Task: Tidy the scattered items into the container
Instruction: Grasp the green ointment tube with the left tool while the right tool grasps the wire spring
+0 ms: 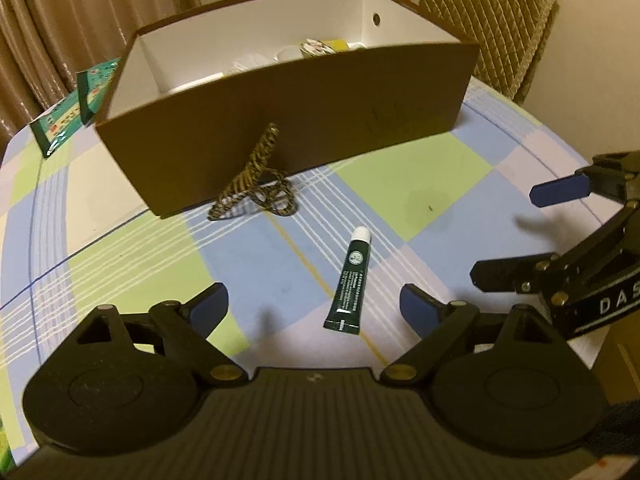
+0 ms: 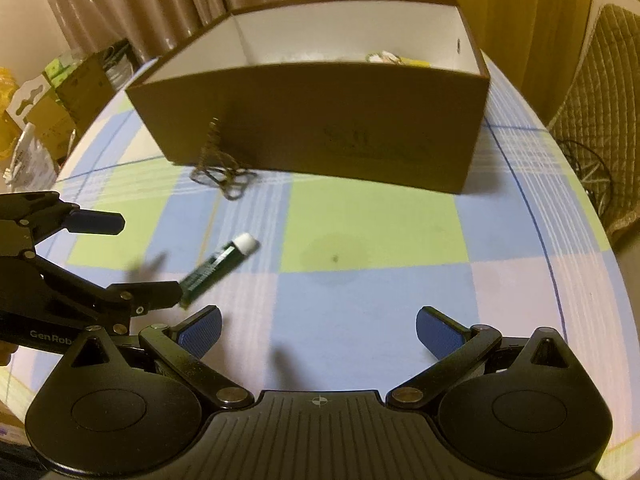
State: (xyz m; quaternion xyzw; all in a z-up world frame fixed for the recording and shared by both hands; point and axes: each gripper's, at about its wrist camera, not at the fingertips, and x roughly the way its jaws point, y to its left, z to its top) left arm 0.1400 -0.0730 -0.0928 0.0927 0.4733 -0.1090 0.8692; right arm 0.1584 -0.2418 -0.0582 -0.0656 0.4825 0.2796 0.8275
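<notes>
- L gripper: jaws spread wide, nothing gripped; angled down at table, prob. lining up a pick.
- Green tube: flat on checked cloth, between L jaws but touching neither pad; white cap points away twd box.
- Brown box: ahead of both jaws, open top, some items already inside.
- Braided cord: at box front wall, beyond L jaws.
- R gripper: jaws released, only bare cloth between; tube off to its left.

A small dark green tube with a white cap lies flat between the left gripper's open fingers. A brown open cardboard box stands farther ahead, a striped cord against it.
</notes>
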